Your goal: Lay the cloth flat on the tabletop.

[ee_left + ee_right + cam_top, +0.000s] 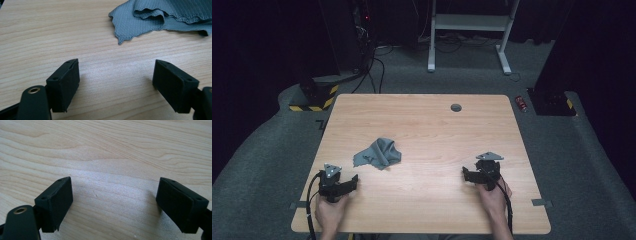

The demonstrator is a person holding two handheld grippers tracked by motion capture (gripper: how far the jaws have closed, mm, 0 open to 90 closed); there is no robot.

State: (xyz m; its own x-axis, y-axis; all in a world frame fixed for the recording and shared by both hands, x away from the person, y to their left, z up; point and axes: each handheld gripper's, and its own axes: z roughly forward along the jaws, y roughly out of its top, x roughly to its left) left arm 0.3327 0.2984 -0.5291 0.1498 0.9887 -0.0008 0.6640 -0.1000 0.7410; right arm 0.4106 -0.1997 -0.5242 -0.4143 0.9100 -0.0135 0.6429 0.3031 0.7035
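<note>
Lying crumpled fwd-right of left gripper (354,181), grey cloth (378,154); nearer it than right gripper (466,175). Both w/ jaws wide apart, holding nothing.

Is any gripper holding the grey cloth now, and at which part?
Nothing is held. Left gripper and right gripper are open; the grey cloth lies apart.

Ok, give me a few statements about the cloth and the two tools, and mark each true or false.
1. The grey cloth lies crumpled on the wooden table. True.
2. The left tool is shut on the cloth. False: its jaws stand wide apart, short of the cloth.
3. The right tool is open over bare wood. True.
4. The cloth lies nearer the right tool. False: it lies nearer the left one.
5. The cloth is folded into a neat square. False: it is bunched and rumpled.
</note>
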